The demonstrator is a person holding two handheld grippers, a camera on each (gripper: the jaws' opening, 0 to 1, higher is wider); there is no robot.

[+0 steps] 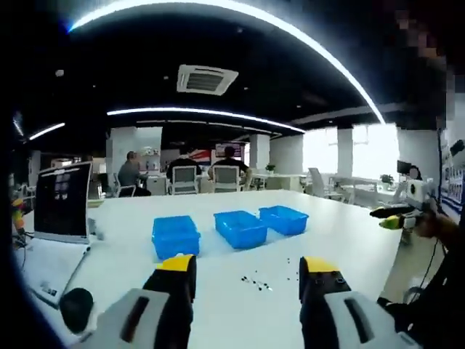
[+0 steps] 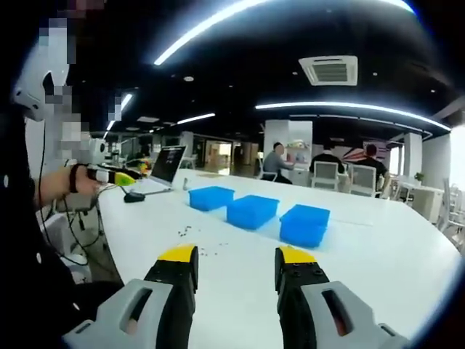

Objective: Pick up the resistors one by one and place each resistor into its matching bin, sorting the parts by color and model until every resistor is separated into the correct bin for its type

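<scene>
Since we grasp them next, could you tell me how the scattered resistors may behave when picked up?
The resistors look tiny, so probably very light and easily scattered. Lying loose on the smooth white table, they may slide or roll when nudged.

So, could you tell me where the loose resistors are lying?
The resistors lie scattered on the white table, in front of the three blue bins.

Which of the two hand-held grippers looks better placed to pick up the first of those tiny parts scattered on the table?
Probably the left gripper. In its own view the resistors lie between its open jaws. In the right gripper view they lie left of the right gripper, farther ahead. Both are open and empty.
</scene>
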